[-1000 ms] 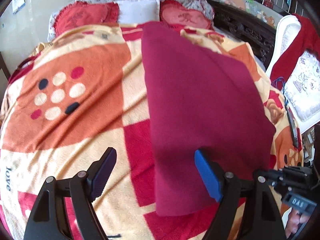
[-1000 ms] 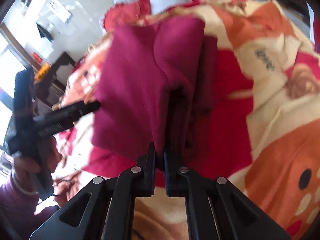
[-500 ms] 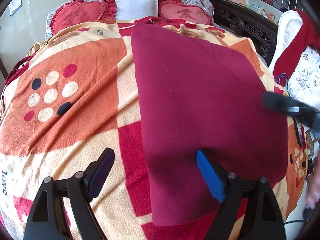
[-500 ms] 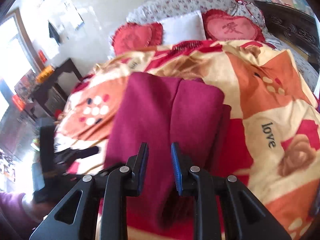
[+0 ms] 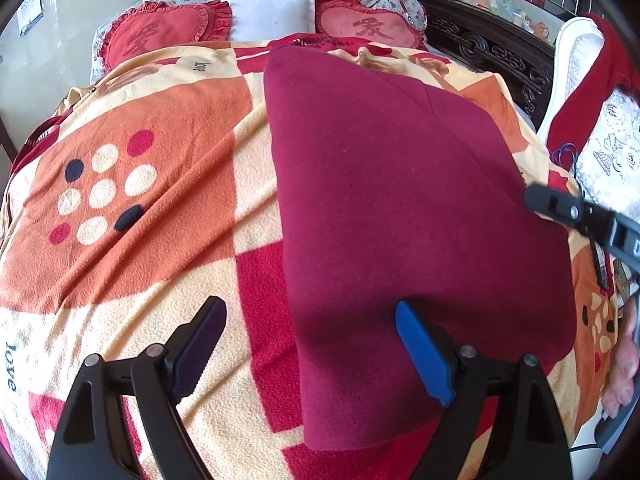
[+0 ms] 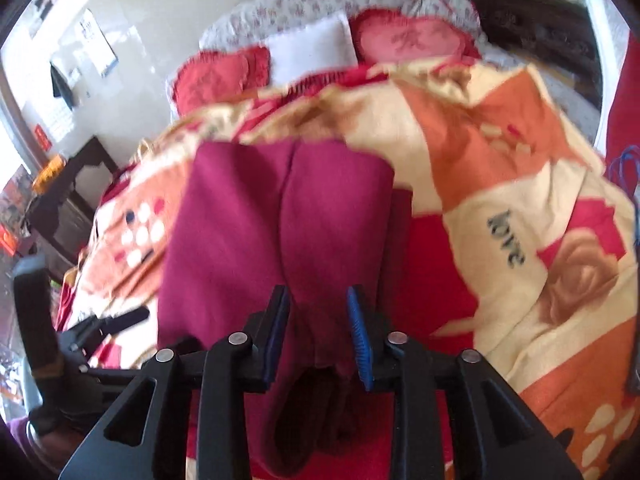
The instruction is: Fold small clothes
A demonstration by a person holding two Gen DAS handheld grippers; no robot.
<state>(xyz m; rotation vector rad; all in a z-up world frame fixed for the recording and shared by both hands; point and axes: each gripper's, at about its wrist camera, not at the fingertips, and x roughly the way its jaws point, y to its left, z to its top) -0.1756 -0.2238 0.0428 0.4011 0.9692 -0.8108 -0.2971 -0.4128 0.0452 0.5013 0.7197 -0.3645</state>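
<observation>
Two readable words on the blanket [image 5: 168, 128]: "love" near its lower left edge in the left wrist view, "love" again upside down right of the garment in the right wrist view. Each heart cushion [image 5: 160, 38] by the headboard carries one character I cannot read.

Maroon garment [image 5: 400, 208] lies folded on the blanket, roughly centre-right of it, long axis running toward the cushions. Its left edge is straight and clean; near edge curves over the blanket's red patch. Right wrist view shows a crease down the middle of the top layer and a second layer peeking out along the right side. Fleecy, plain, no print.

Left of the garment the blanket is open cloth. Right of it, the bed edge is close, with a white chair [image 5: 576, 60] draped in red just beyond.

My left gripper [image 5: 310, 346] has jaws spread wide, straddling the garment's left edge, gripping nothing. My right gripper [image 6: 318, 332] has jaws opening, a small gap; the garment's near fold sits between them, pads not pressing it.
</observation>
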